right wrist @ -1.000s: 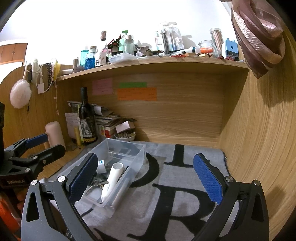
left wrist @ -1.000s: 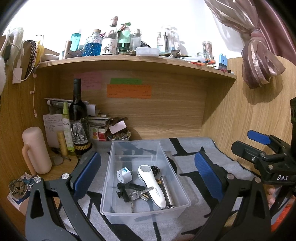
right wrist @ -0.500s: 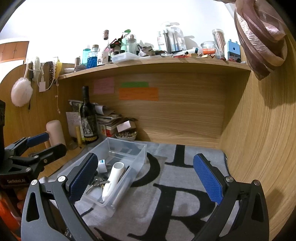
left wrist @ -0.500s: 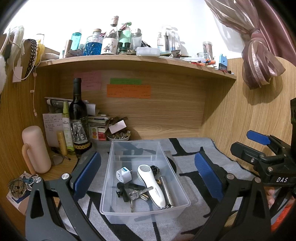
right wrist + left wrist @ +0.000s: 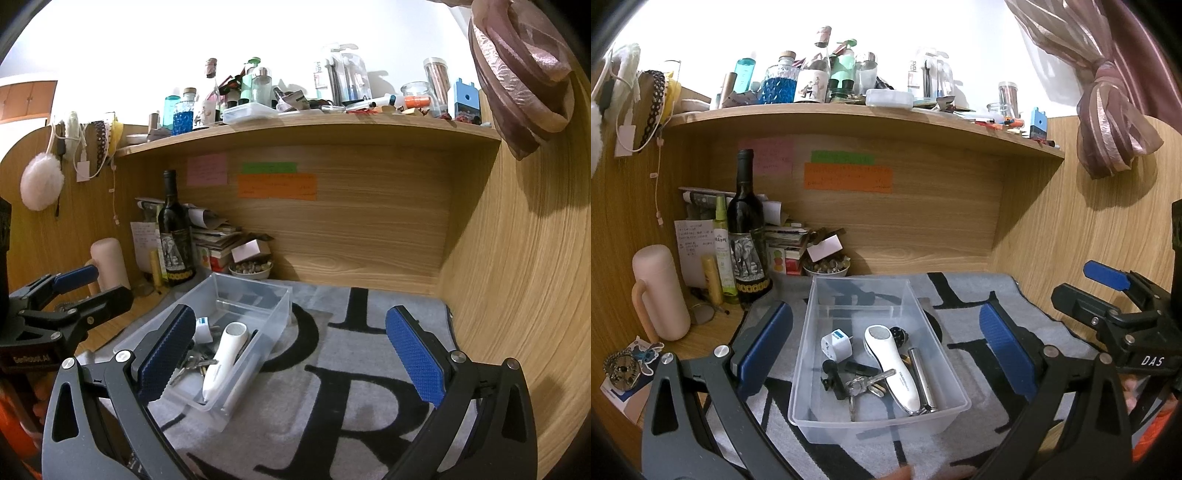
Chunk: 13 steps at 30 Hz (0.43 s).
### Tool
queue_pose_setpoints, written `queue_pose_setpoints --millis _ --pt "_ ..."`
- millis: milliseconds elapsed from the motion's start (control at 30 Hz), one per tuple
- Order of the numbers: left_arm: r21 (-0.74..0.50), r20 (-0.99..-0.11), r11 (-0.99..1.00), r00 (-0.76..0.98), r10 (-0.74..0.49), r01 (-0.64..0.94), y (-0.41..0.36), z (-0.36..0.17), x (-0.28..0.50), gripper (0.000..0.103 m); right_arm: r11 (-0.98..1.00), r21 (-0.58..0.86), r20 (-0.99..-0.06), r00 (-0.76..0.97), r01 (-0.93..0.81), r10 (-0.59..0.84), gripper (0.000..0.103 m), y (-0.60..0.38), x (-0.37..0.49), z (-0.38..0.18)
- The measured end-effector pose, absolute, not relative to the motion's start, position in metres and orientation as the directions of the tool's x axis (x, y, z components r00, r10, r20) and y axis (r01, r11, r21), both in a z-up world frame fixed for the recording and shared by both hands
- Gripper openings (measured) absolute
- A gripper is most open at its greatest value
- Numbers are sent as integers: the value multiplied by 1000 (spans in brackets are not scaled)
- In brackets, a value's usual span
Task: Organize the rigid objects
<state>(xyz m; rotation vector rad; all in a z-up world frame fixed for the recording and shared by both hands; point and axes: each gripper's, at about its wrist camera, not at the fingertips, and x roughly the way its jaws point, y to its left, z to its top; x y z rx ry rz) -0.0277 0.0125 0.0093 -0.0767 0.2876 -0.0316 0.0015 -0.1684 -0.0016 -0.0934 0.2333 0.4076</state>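
A clear plastic bin [image 5: 827,369] stands on the grey mat with black letters [image 5: 332,406]. In it lie a white handheld device [image 5: 892,363], a white plug adapter [image 5: 836,346], a bunch of keys [image 5: 862,386], a metal cylinder [image 5: 922,376] and small black parts. My left gripper [image 5: 886,354] is open and empty, hovering above the bin. My right gripper [image 5: 290,362] is open and empty, to the right of the bin [image 5: 273,317] over the mat. Each gripper shows in the other's view.
A wine bottle [image 5: 746,236], a pink flask [image 5: 659,295], a stack of books and a small bowl [image 5: 827,267] stand at the back left. A cluttered shelf [image 5: 849,122] runs overhead. A wooden side wall [image 5: 517,277] closes the right.
Both grippers have stayed open with only a slight drift of view. The bin and its contents have not moved.
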Motion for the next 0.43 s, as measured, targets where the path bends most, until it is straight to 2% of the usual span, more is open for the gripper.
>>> queue_pose_setpoints --millis 433 --pt "-79 -288 997 956 -50 29 12 7 -27 103 910 -37 -258 883 -414 392 103 -176 12 -5"
